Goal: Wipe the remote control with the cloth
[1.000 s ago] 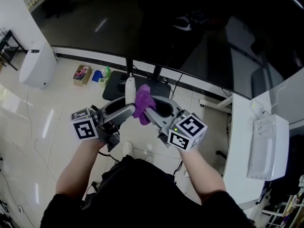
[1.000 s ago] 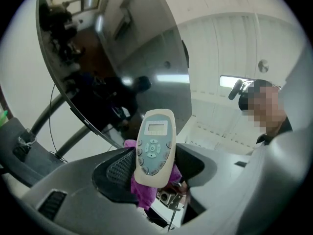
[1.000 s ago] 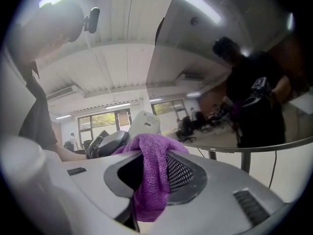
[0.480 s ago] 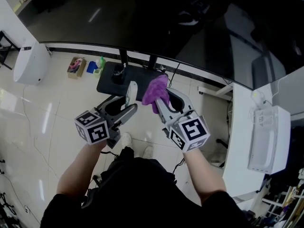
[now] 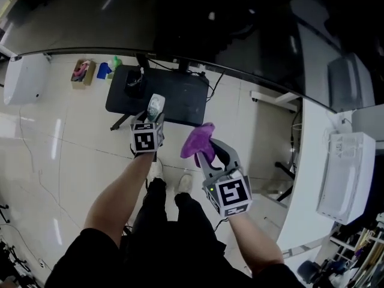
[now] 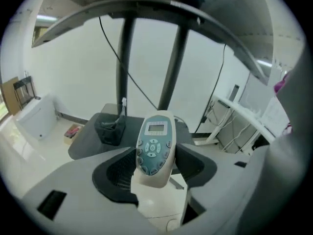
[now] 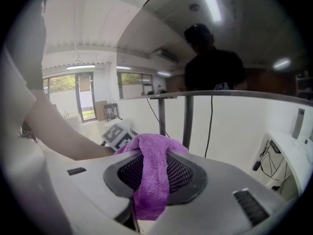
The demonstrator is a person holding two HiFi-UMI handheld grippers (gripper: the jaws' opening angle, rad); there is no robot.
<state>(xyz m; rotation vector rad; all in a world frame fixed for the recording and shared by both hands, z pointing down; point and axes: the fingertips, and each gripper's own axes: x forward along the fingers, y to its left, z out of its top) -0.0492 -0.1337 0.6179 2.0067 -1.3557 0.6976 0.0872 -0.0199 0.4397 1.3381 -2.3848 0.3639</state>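
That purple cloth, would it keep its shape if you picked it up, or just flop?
Probably floppy: the cloth bunches and droops over the jaws of the right gripper rather than standing out. Likely light, since a pinch on one fold carries all of it. Its fuzzy weave suggests that it is unlikely to slip.

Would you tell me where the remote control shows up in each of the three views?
Head view: remote control left of centre, sticking out beyond the left gripper.
Left gripper view: centre, held between the jaws.
Right gripper view: not in it.
Shared landmark: the dark table legs.
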